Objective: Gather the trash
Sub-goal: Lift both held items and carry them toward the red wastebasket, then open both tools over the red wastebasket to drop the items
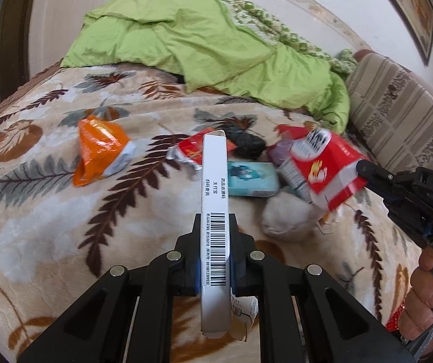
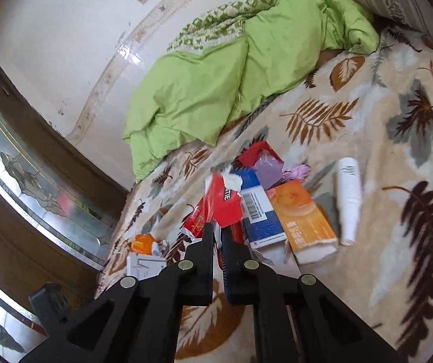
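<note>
White barcoded box (image 1: pixel 215 211) held edge-up; torn red carton (image 1: pixel 328 169) lifted above bed litter.

left gripper (image 1: pixel 215 227) jaws clamped, right gripper (image 2: pixel 218 236) jaws clamped

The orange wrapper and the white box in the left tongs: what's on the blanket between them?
Nothing: in the left wrist view, only bare leaf-print blanket lies between the orange wrapper and the white box held by the left tongs.

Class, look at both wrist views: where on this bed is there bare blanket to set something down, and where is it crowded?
Bare blanket lies in front of the orange wrapper, left of the left gripper holding the white box. More lies right of the paper cups. It is crowded around the teal box and the red packet in the right gripper.
</note>
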